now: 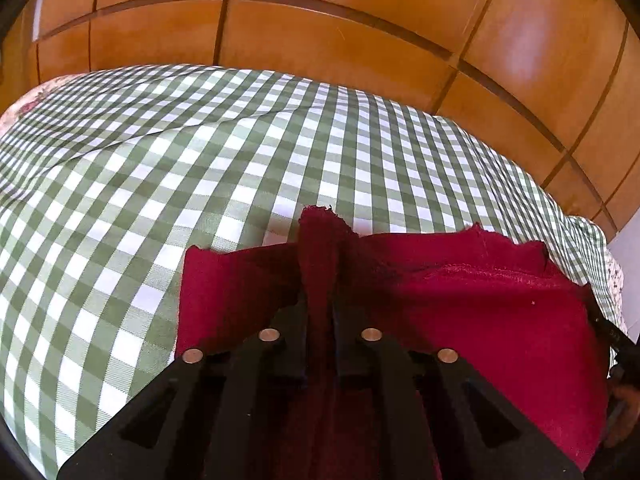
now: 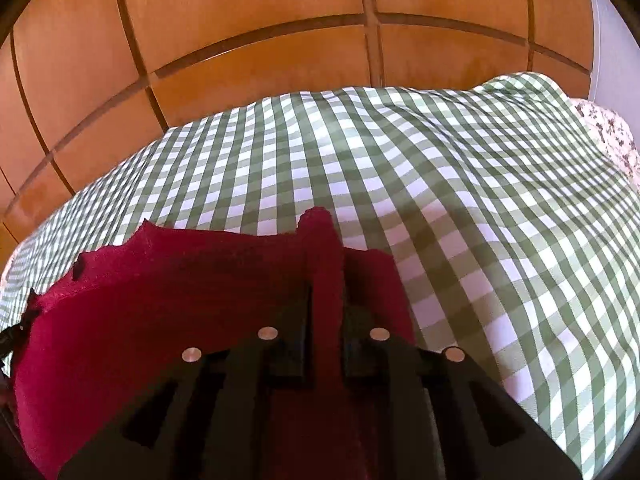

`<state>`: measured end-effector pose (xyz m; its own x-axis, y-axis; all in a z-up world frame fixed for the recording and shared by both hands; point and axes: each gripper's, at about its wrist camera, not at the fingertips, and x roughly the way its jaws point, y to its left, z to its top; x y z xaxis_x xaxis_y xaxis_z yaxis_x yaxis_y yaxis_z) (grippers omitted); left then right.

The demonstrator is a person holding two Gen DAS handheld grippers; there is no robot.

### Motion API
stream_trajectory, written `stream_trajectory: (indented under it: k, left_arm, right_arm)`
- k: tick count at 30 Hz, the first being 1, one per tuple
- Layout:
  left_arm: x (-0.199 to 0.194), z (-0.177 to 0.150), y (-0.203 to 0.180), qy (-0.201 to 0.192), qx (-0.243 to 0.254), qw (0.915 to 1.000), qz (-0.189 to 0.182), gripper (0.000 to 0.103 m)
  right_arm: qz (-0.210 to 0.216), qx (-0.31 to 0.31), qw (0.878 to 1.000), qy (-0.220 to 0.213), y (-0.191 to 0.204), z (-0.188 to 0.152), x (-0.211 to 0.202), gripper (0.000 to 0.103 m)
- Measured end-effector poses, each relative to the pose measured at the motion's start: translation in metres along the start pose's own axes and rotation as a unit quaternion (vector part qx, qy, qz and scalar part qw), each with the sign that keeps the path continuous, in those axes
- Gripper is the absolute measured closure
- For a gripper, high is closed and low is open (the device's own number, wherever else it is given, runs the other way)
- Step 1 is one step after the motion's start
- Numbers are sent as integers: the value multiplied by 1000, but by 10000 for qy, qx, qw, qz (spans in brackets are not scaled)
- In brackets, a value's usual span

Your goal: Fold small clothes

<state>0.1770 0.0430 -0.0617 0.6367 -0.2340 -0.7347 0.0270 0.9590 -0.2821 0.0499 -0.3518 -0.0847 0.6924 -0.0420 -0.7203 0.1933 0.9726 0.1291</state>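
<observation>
A dark red garment (image 1: pixel 460 300) lies on a green-and-white checked cloth (image 1: pixel 160 160). In the left wrist view my left gripper (image 1: pixel 320 280) is shut on a pinched-up corner of the red garment, which sticks up between the black fingers (image 1: pixel 296 320). The rest of the cloth spreads to the right. In the right wrist view my right gripper (image 2: pixel 324 280) is shut on another pinched fold of the same red garment (image 2: pixel 140 300), which spreads to the left. A ragged red edge rises above both sets of fingertips.
The checked cloth (image 2: pixel 480 200) covers a soft, wrinkled surface. Behind it stand orange-brown wooden cupboard panels (image 1: pixel 320 20). A flowered fabric (image 2: pixel 612 132) peeks out at the cloth's far corner. The other gripper's black tip (image 1: pixel 616 344) shows at the right edge.
</observation>
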Motion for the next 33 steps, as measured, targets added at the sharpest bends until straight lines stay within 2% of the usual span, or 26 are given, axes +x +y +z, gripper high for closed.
stream_trajectory:
  k: [3,4,5,7,9,11,12,13,14,17,21,22,24,25,26,28,33]
  left_arm:
    - [-3,0,-3,-3,67,10000,16,86]
    - [-3,1,-4,-3,60,10000,-5,76]
    - [-7,0,-5,-16,41,10000,-38,58]
    - [-22,-2,-7,-222,-41,9997,-69,34]
    - [-47,-8,-8,-687,-138,9975,90,27]
    - [-71,-13,-16,-978,-116,9951,-29,25]
    - [-79,-15,-21,-1021,-67,9947,-123,25]
    - [-87,-17,-30,-1061,44,9941,-217,23]
    - [-90,-18,-36,-1053,120,9941,-250,19]
    - [-91,-19,-62,-967,485,9930,-479,19]
    - [-59,-14,-96,-540,873,9938,-426,18]
    - [-40,-11,-104,-275,1006,9943,-222,18]
    - [-18,-11,-108,-27,1093,9940,9,18]
    - [-1,-12,-106,143,1132,9933,154,17]
    - [14,-15,-101,204,1161,9928,203,11]
    - [21,-19,-92,162,1030,9945,31,10]
    - [19,-21,-99,139,1100,9938,95,10]
  right_arm:
    - [-77,-55,9999,-62,1,-2,-1,90]
    - [-81,-51,9999,-91,1,-3,-2,90]
    - [-76,-40,9999,-110,0,-4,-3,89]
    - [-54,-14,9999,-153,0,-6,-5,88]
    - [-10,-7,9998,-213,0,-6,-6,84]
    - [179,-48,9994,-305,3,-8,-14,61]
    - [161,-88,9991,-375,5,-8,-18,20]
    - [-48,-120,9980,-623,8,-9,-29,2]
    - [-129,-157,9967,-788,11,-9,-37,2]
    - [-211,-392,9937,-1028,24,-7,-58,3]
    - [-649,-853,9894,-981,46,-6,-55,2]
    - [-806,-885,9890,-872,46,-6,-48,2]
    - [-1405,-789,9862,-390,36,-9,-22,2]
    - [-1508,-638,9864,-119,27,-12,-8,2]
    - [-1268,-391,9911,41,18,-13,0,2]
    - [-1037,1,9945,152,5,-9,3,2]
    - [-1099,-66,9939,89,5,-10,2,2]
